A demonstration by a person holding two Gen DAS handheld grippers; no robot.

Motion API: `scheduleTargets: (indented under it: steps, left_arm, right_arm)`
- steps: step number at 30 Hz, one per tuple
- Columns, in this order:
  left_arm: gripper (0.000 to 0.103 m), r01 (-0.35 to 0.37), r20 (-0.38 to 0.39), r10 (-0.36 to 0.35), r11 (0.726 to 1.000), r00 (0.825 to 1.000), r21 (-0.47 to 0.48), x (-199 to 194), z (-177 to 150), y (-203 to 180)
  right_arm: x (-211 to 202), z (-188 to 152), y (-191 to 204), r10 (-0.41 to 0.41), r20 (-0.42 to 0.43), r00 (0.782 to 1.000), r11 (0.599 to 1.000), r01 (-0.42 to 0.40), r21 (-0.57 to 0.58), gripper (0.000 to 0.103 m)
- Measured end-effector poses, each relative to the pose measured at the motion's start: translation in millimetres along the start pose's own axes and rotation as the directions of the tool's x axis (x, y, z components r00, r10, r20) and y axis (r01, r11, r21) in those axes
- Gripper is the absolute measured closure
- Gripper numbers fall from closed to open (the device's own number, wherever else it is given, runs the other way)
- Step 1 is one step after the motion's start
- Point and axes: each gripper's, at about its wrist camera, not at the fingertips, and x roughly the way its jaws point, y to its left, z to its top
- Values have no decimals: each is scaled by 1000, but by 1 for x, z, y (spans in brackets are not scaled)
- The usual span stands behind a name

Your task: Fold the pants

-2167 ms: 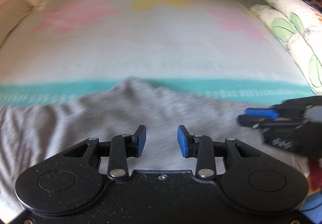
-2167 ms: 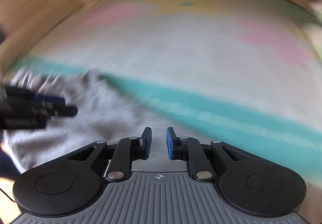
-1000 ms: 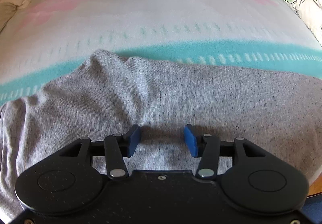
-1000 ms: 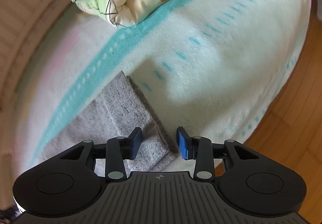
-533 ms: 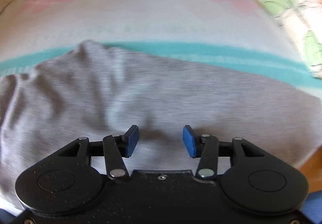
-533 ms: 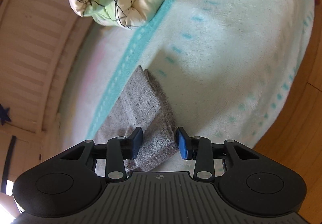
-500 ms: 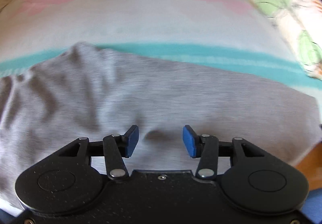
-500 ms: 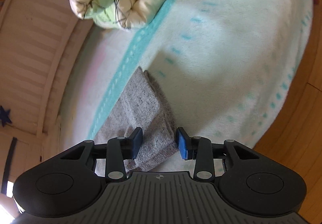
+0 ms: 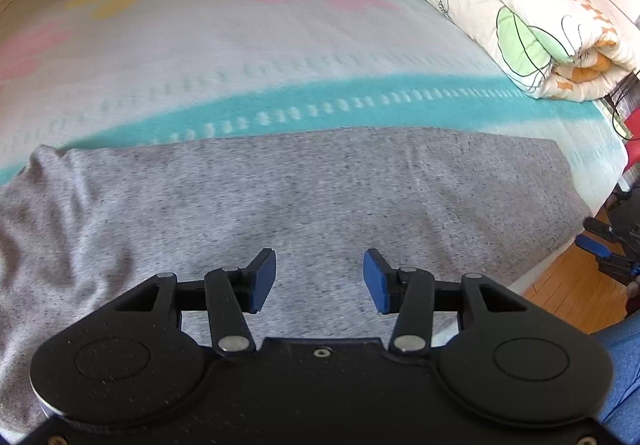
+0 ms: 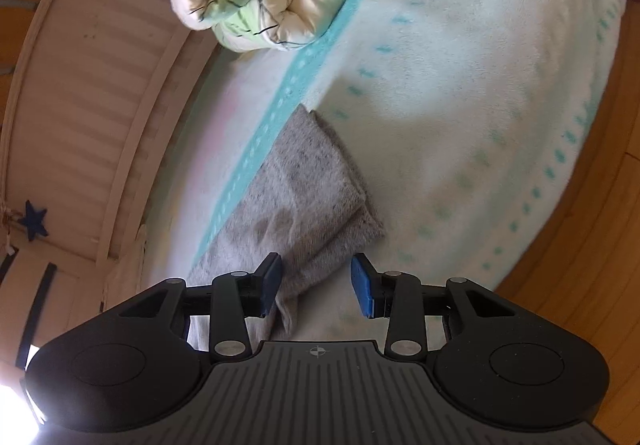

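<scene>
Pants [image 9: 304, 197], grey flecked knit, flat on fleecy blanket [image 9: 280, 45]; both grippers' fingers apart, empty

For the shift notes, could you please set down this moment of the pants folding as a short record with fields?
garment: grey pants, lying as a long flat band across the bed
surface: blanket with a teal stripe and pastel flowers
left gripper: open, above the middle of the pants, nothing between its pads
right gripper: open, at the pants' end near the bed's edge, cloth edge between the pads, not pinched
nearby: rolled leaf-print quilt on the bed, apart from the pants
floor: wooden, beside the bed
</scene>
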Motion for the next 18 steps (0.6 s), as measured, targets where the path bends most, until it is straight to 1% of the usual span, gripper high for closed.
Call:
scheduleTargets:
  steps: [2,7,13,14,15,16,18]
  left_arm:
    - [49,2,-6,-2,1000,1000,3,3,1,-5]
    - [49,10,-18,-10,1000,1000,8,8,1,-14]
    - [49,29,-34,-29,1000,999,10,17,4,-27]
    - [49,36,-38,-36,999,999,8,19,5,-30]
    - [49,43,-43,-42,999,998,7,22,6,-34]
    - [49,50,-48,-49,999,998,8,25,8,-38]
    - [49,62,-57,-61,998,997,16,33,11,-47]
  right_arm:
    - [4,7,0,-1,19,1000,1000,0,10,66]
    - [5,21,1,-58,81,995,998,57,13,66]
    - [11,23,1,-62,60,996,998,63,-14,66]
    - [13,24,4,-57,55,997,998,59,-29,72]
    - [15,25,10,-70,53,996,996,73,-58,85]
    - [18,25,18,-106,45,993,988,110,-104,92]
    - [21,25,38,-170,45,984,963,175,-207,92]
